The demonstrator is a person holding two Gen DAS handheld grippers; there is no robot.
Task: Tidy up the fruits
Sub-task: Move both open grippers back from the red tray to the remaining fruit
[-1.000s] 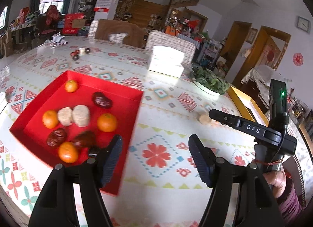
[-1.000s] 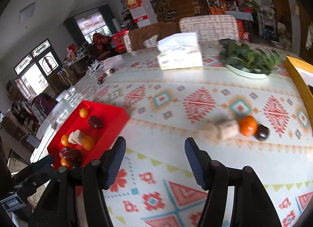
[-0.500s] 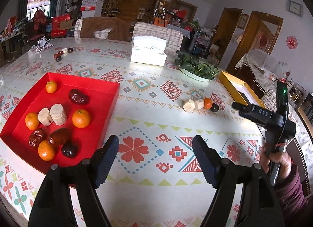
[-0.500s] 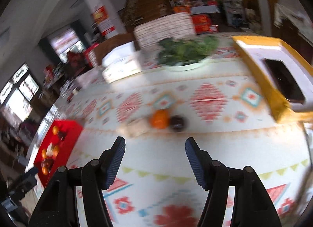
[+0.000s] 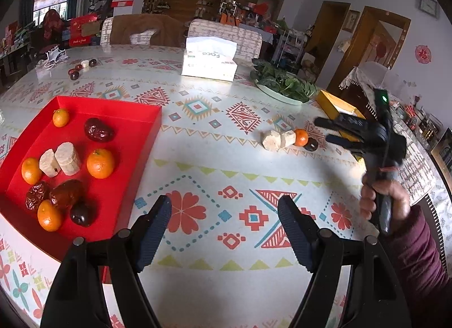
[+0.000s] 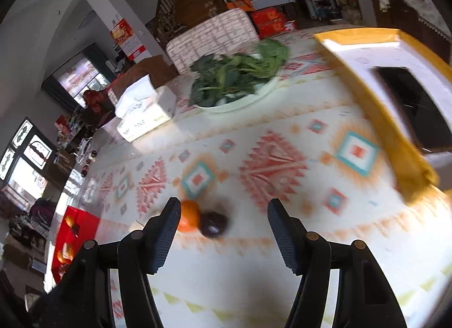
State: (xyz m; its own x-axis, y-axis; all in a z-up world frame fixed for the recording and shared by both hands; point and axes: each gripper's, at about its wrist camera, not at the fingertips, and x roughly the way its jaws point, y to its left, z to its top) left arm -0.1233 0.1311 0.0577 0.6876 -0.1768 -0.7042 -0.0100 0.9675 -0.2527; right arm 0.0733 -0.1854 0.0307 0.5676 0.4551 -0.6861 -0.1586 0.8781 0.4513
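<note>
- The right gripper (image 6: 224, 229) has its two fingers spread wide and holds nothing. It is low over the table (image 6: 254, 277), close to a small orange (image 6: 189, 216) and a dark round fruit (image 6: 213, 223) that touch each other.
- The left gripper (image 5: 224, 229) is also spread wide and holds nothing. It hangs over the table near the red tray (image 5: 132, 158).
- In the left view, two pale chunks (image 5: 278, 139) lie in the same row as the orange and the dark fruit, well apart from the tray.
- The dark fruit looks small, light and smooth, so it may roll or slip. The best hold is likely across its round middle, with a soft squeeze.
- The orange touches it, so a finger could bump the orange away.
- The yellow box (image 6: 395, 136) stands off to the right. The table between the fruits and the tray looks bare, so there seems to be room to carry.
</note>
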